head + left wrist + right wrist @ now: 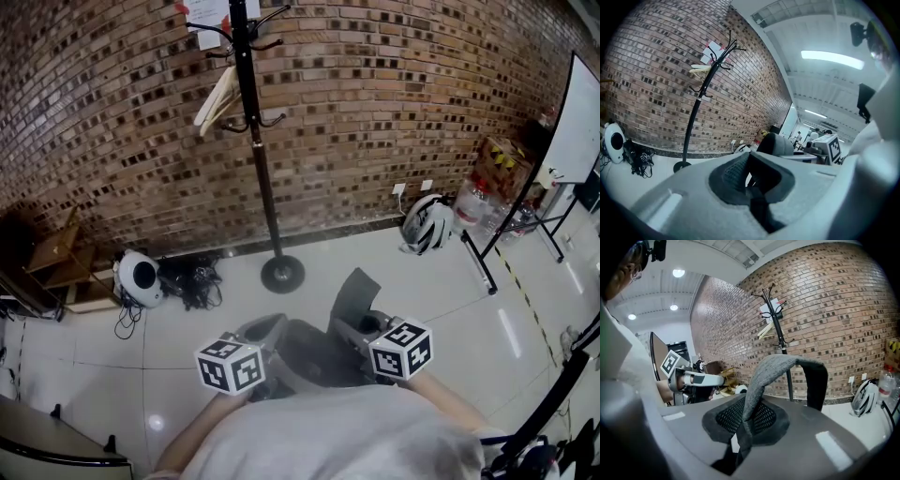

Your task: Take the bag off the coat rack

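The black coat rack (258, 141) stands against the brick wall; its hooks carry only a pale wooden hanger (216, 98). It shows as well in the left gripper view (701, 98) and in the right gripper view (780, 333). The grey bag (314, 352) hangs low in front of the person, between both grippers and away from the rack. My right gripper (743, 432) is shut on the bag's grey strap (778, 364), which loops up above the jaws (354, 292). My left gripper (754, 187) is shut, with a dark strip of the bag pinched in its jaws.
A white helmet (427, 223) lies on the floor at the right, near water bottles (469, 202) and a whiteboard on a stand (572, 122). Left of the rack's base (282, 273) are black cables (190, 279), a white round device (139, 277) and a wooden shelf (56, 258).
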Available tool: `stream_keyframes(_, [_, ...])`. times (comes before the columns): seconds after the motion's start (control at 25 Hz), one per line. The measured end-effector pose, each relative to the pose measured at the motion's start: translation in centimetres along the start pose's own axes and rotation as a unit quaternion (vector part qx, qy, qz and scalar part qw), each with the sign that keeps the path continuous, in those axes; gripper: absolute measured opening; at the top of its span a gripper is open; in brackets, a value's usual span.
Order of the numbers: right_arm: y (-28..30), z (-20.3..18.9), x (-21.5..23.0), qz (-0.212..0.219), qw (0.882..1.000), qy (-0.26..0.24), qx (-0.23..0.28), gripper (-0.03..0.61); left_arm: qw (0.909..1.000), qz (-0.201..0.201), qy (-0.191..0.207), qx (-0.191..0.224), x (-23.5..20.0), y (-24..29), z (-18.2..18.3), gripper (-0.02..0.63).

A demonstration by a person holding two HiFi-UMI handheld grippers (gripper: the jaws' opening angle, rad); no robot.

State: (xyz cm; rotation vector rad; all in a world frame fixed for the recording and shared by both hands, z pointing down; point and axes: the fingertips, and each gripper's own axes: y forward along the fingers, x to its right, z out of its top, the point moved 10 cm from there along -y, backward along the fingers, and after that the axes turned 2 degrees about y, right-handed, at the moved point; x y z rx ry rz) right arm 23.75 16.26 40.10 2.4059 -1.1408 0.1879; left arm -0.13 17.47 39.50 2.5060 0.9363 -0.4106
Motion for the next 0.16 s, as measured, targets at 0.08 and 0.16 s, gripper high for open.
stream_keyframes(0.08, [-0.04,-0.02,0.04,0.000,1.000,0.002,0.001,0.021,1.0000,-0.002,0.001,-0.001,0.05,0.12,-0.01,0.000])
stream_keyframes(0.16, [-0.10,0.07,0.08,0.001,1.000,0.002,0.003,0.021,1.0000,-0.003,0.003,-0.001,0.12,0.23,0.09,0.000])
